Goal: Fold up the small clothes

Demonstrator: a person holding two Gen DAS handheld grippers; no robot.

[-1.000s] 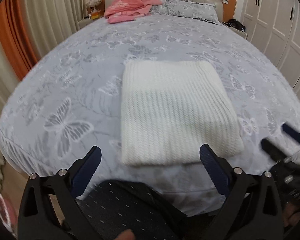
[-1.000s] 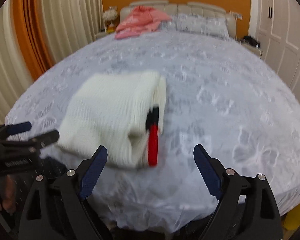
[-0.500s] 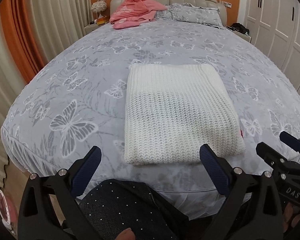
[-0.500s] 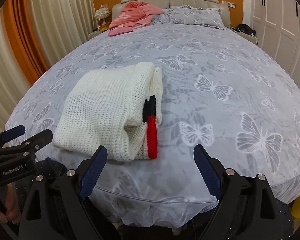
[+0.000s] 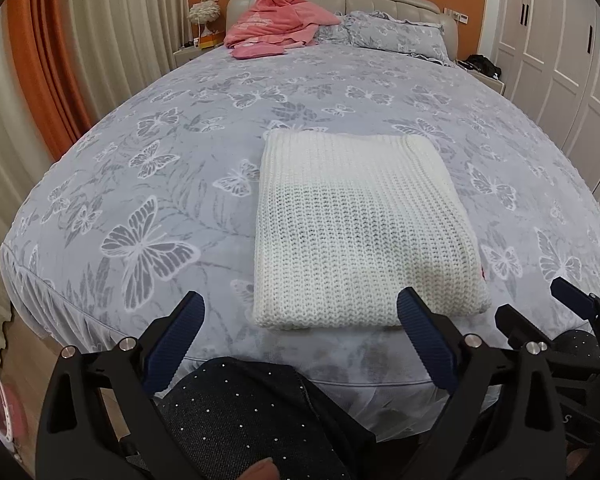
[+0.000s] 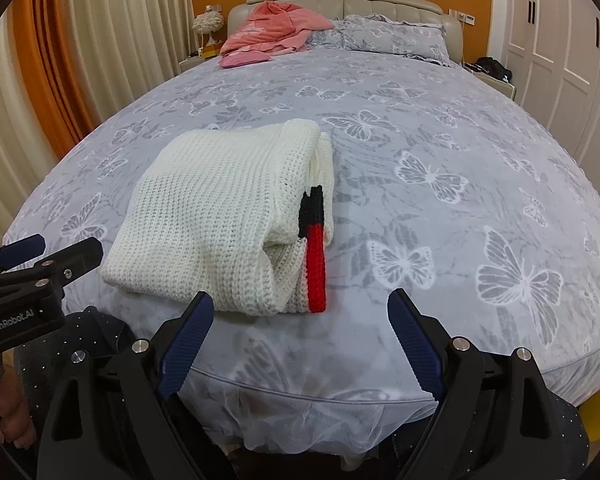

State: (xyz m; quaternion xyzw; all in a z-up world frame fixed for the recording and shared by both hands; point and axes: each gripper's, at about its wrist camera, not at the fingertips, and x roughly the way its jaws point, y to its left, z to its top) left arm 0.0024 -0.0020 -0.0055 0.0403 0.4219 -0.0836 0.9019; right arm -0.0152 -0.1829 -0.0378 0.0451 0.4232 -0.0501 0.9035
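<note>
A white knitted sweater [image 5: 360, 232] lies folded into a neat rectangle near the foot edge of the bed. In the right wrist view the sweater [image 6: 224, 208] shows a red and black band [image 6: 315, 256] at its open right side. My left gripper [image 5: 300, 332] is open and empty, held just off the bed's foot edge in front of the sweater. My right gripper [image 6: 298, 328] is open and empty, also off the foot edge, to the right of the sweater. Each gripper shows at the side of the other's view.
The bed [image 5: 148, 168] has a grey butterfly cover. A pink garment [image 5: 276, 20] and pillows [image 5: 392, 32] lie at the headboard. Curtains [image 5: 100, 40] hang on the left, white wardrobe doors [image 5: 560, 40] stand on the right. My knee in dark fabric [image 5: 252, 412] is below the left gripper.
Both grippers have drawn back slightly from the bed and steadied. The folded sweater has not moved.
</note>
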